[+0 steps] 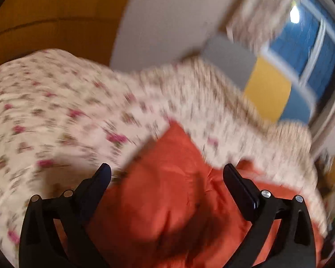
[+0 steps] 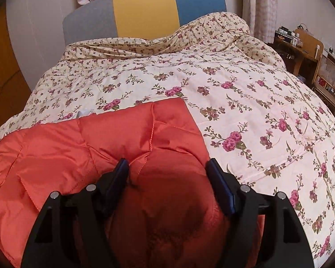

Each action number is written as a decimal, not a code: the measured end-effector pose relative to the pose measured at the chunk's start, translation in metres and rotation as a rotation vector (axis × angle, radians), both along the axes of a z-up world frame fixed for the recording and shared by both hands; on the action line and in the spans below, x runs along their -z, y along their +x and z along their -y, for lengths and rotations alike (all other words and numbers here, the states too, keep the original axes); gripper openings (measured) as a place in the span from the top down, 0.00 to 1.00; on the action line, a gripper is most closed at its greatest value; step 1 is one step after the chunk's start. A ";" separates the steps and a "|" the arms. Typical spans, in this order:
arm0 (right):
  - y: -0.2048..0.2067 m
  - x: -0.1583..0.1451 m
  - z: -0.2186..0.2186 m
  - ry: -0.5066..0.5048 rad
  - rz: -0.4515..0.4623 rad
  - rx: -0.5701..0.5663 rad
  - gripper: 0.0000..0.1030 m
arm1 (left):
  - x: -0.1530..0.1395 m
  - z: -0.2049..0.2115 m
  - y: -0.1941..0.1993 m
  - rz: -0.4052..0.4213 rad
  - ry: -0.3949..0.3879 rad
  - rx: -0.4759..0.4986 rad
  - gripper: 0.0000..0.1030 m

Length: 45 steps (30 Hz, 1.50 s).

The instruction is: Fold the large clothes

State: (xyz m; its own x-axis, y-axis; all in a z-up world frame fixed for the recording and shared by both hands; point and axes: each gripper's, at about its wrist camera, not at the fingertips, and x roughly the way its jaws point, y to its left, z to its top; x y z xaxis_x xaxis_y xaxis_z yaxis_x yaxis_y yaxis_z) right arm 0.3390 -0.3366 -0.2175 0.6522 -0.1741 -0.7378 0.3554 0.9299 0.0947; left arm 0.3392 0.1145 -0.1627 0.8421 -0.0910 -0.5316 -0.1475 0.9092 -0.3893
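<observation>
**A:** How would that orange quilted jacket [image 2: 100,147] have handled, do you think?

**B:** Soft and puffy, and probably light for its bulk. The shell looked shiny, so I'd have expected it to slide between the pads. It lay on the bed, over the floral quilt [image 2: 245,102], directly under and ahead of the right hand-held gripper [image 2: 167,167].

**A:** Was that one gripping it?

**B:** No. Its jaws stood fairly wide, with a padded bulge of the jacket rising between them, and I saw neither pad pressing in. The left hand-held gripper [image 1: 167,170] stood spread very wide above the same orange cloth, nothing caught in it.

**A:** Where would you have taken hold?

**B:** At a stitched seam or a hemmed edge, where the filling is thin and the cloth bunches firmly. The straight top edge ahead of the right fingertips looked a good place. A pinch in the middle of a puffed panel would likely have slipped off.

**A:** What couldn't you make out?

**B:** Plenty. The left view was badly smeared, so the jacket's outline there was only a blur against the quilt. The near part of the garment ran under both gripper bodies and off the bottom of each view. I couldn't tell sleeves from body, nor how many layers lay stacked. Something pale [image 2: 84,113] peeped from behind the far-left edge; I couldn't say what.
</observation>
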 end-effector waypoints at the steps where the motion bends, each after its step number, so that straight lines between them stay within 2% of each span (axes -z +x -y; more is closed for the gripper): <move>1: 0.000 0.000 0.000 -0.001 -0.001 0.000 0.29 | -0.002 -0.005 -0.010 0.005 -0.020 -0.020 0.03; 4: -0.001 -0.002 -0.001 -0.005 0.004 0.001 0.29 | 0.001 -0.015 -0.036 -0.056 -0.078 -0.014 0.03; 8: -0.008 -0.013 -0.006 -0.026 0.006 -0.008 0.29 | 0.016 -0.025 -0.072 -0.117 -0.099 -0.038 0.03; 12: -0.030 -0.031 -0.014 -0.015 0.044 -0.030 0.27 | 0.035 -0.034 -0.100 -0.183 -0.174 -0.045 0.03; 17: -0.068 -0.054 -0.036 -0.004 0.090 -0.100 0.23 | 0.037 -0.026 -0.126 -0.162 -0.208 0.027 0.03; 22: -0.103 -0.068 -0.062 -0.001 0.127 -0.149 0.19 | 0.034 -0.012 -0.145 -0.156 -0.183 0.075 0.03; 27: -0.127 -0.069 -0.081 0.032 0.108 -0.177 0.13 | 0.036 -0.012 -0.167 -0.166 -0.254 0.095 0.03; 33: -0.155 -0.062 -0.094 0.108 0.113 -0.193 0.14 | 0.036 -0.004 -0.177 -0.165 -0.259 0.158 0.03; 34: -0.161 -0.060 -0.095 0.123 0.118 -0.192 0.17 | 0.037 -0.004 -0.176 -0.164 -0.266 0.161 0.03; 36: -0.172 -0.057 -0.096 0.165 0.122 -0.198 0.36 | 0.037 -0.005 -0.174 -0.158 -0.273 0.152 0.03; 37: -0.176 -0.055 -0.097 0.189 0.122 -0.208 0.42 | 0.038 -0.006 -0.171 -0.157 -0.279 0.152 0.03; 39: -0.181 -0.052 -0.100 0.224 0.121 -0.232 0.63 | 0.038 -0.006 -0.165 -0.152 -0.297 0.157 0.03; 42: -0.185 -0.050 -0.108 0.238 0.129 -0.286 0.79 | 0.039 -0.003 -0.156 -0.150 -0.302 0.168 0.03; 45: -0.185 -0.051 -0.120 0.237 0.141 -0.343 0.85 | 0.042 -0.004 -0.151 -0.132 -0.333 0.160 0.03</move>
